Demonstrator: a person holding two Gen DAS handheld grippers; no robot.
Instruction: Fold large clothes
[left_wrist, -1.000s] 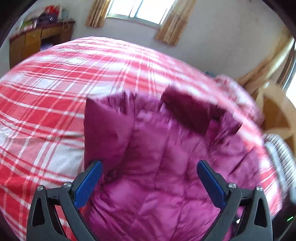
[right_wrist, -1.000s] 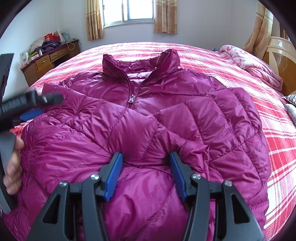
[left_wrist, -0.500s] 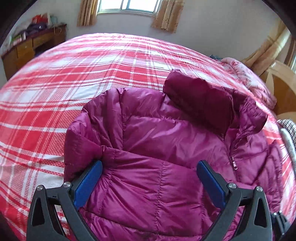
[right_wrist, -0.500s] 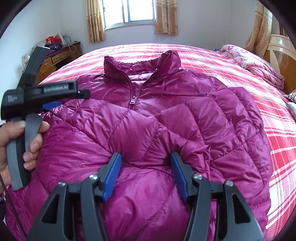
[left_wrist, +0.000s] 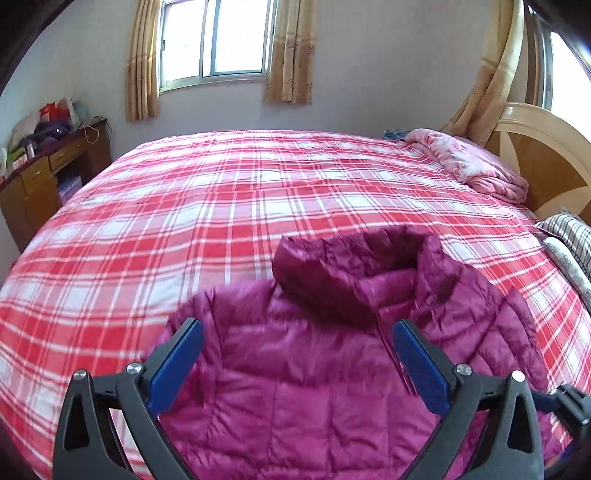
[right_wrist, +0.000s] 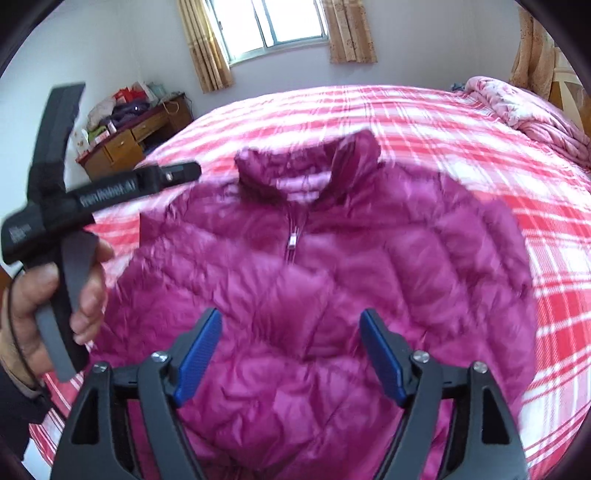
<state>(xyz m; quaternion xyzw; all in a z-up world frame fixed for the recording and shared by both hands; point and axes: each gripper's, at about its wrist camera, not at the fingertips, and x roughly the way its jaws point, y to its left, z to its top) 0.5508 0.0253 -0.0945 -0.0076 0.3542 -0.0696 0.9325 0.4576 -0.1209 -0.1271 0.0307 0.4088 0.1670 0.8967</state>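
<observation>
We observe the magenta puffer jacket lying flat on the red plaid bed cover, collar away from us. The right gripper has just been opening; its fingers stand spread, nothing pinched, with the jacket front beyond and between them. The left gripper also has spread fingers, the jacket shoulder showing between them. A hand grips the left tool.

Both grippers are showing black frames, silver screws and blue pads; the left hand is wearing a dark sleeve at seven o'clock.
</observation>
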